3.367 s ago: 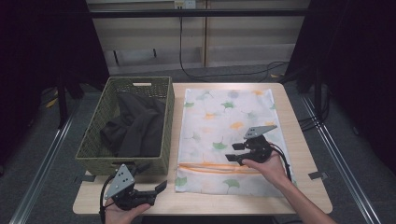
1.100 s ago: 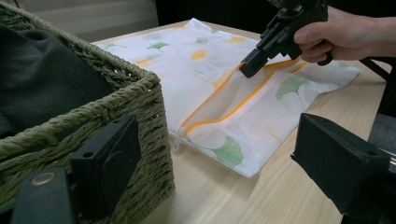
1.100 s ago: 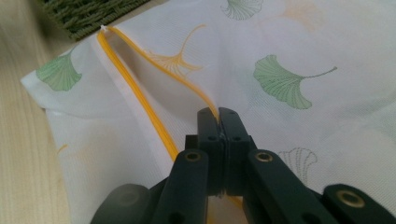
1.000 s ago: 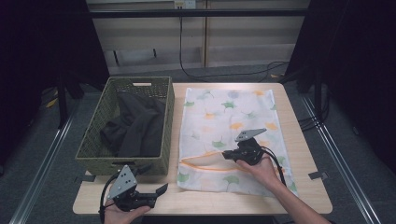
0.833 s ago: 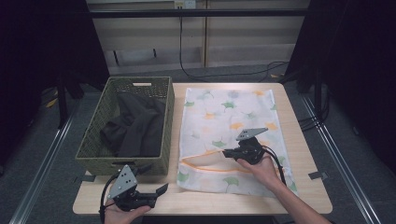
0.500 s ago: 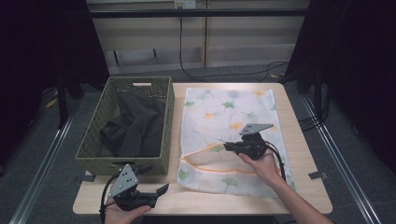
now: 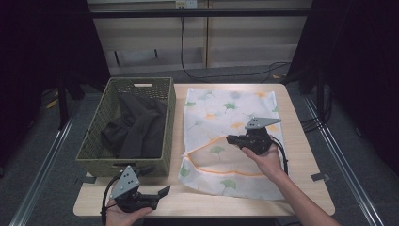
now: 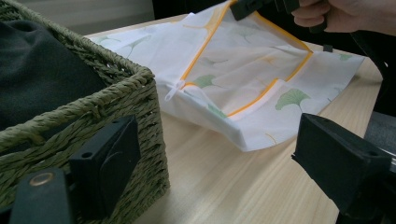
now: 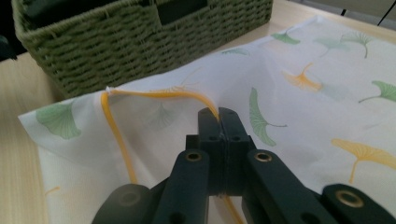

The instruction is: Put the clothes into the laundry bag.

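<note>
A white fabric bag printed with green and orange leaves lies flat on the table, its orange-trimmed opening facing the basket. My right gripper is shut on the upper edge of that opening and holds it raised off the lower layer, so the mouth gapes. In the right gripper view the jaws pinch the orange trim. My left gripper rests open at the table's front edge beside the basket, holding nothing; its own view shows the wide jaws facing the bag.
A green woven basket holding dark clothing stands left of the bag, its corner close to my left gripper. Bare wood lies along the table's front edge. Shelving and cables stand behind the table.
My right gripper has risen with the orange-trimmed edge in its jaws, pulling the bag's mouth wider open. The left gripper has stayed where it was.
</note>
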Available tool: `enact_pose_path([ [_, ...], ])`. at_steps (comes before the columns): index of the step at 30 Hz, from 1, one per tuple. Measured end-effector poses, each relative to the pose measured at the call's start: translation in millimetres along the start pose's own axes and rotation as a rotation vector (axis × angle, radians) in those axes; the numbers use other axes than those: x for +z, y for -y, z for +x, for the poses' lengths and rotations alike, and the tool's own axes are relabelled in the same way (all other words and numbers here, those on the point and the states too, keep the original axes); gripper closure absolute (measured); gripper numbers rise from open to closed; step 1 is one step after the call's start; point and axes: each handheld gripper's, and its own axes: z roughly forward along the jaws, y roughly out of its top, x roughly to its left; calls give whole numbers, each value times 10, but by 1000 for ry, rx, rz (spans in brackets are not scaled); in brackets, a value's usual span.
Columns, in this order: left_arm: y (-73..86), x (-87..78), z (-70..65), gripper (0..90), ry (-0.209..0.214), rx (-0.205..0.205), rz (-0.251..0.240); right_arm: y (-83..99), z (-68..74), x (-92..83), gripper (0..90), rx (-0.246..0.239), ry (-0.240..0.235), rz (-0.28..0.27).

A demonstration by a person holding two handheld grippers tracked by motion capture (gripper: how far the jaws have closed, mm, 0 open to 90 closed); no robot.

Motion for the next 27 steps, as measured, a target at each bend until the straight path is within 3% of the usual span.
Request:
enact_pose_path([
  [18, -30, 11, -8, 161, 6, 7, -6, -357, -142, -208, 900, 8, 22, -135],
  [22, -41, -8, 16, 195, 19, -1, -8, -391, -177, -250, 900, 29, 27, -181],
  [27, -139, -74, 46, 202, 0, -6, -14, -386, -177, -263, 900, 27, 22, -180],
])
